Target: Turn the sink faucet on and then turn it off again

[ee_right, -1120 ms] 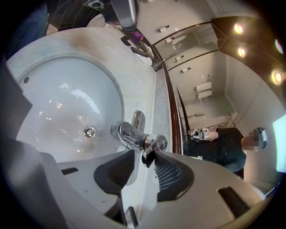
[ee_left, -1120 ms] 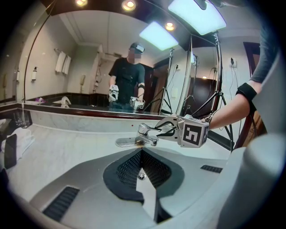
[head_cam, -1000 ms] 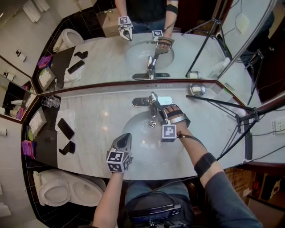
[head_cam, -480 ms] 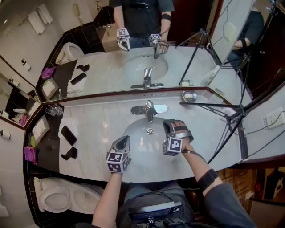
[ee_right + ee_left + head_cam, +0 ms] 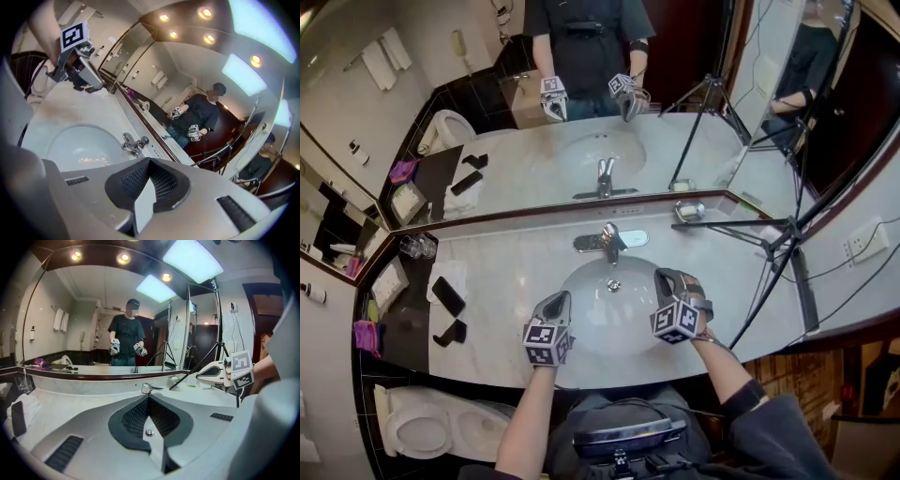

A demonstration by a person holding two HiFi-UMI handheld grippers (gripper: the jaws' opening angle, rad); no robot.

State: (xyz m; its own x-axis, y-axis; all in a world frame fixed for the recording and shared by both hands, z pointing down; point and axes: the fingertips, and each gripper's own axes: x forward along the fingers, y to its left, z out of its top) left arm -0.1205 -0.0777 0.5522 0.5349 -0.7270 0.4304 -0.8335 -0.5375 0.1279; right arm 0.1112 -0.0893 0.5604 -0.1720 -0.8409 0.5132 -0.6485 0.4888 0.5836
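- White marble desk [image 5: 506, 267] with oval basin [image 5: 591, 321], under wide mirror [image 5: 516, 159]; dark floor, toilet [image 5: 422, 417] at left.
- Faucet [image 5: 609, 240] at basin's back rim, apart from both tools.
- Left tool [image 5: 562, 298] closed, empty, at basin's near-left rim.
- Right tool [image 5: 665, 276] just closed, empty, at basin's right.
- Square black-and-white markers on tool cubes.

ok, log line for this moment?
left gripper: shut, empty | right gripper: jaws just closed, empty | faucet: no gripper on it | both by sink rim
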